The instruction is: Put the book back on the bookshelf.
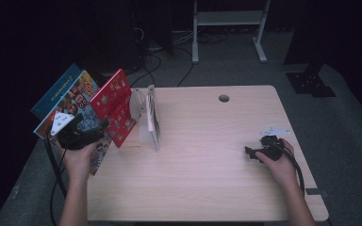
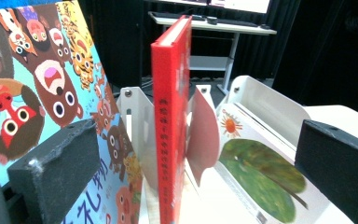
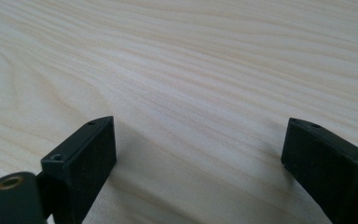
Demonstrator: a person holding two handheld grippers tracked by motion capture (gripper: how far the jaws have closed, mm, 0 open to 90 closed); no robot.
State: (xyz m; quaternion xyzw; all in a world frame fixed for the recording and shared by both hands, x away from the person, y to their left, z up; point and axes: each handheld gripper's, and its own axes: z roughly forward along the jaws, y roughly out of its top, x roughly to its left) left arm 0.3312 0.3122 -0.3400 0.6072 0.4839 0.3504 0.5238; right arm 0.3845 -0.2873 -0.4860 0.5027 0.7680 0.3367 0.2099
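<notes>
Red book (image 2: 170, 116) stands on its edge in the white rack (image 2: 137, 126), with the colourful animal book (image 2: 37, 93) leaning beside it at the table's left edge. The left gripper (image 2: 191, 172) has its jaws wide apart around the red spine, so close slowly and straight. The right gripper (image 3: 198, 161) rests wide open over bare wooden table (image 3: 191, 60)

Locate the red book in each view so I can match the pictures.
High view: the red book leans at the table's left end, just left of the white book rack.
Left gripper view: seen spine-on at centre, between the open jaws, apart from both.
Right gripper view: not in it; bare wooden table.
Shared landmark: the rack, beside the book in both.
</notes>
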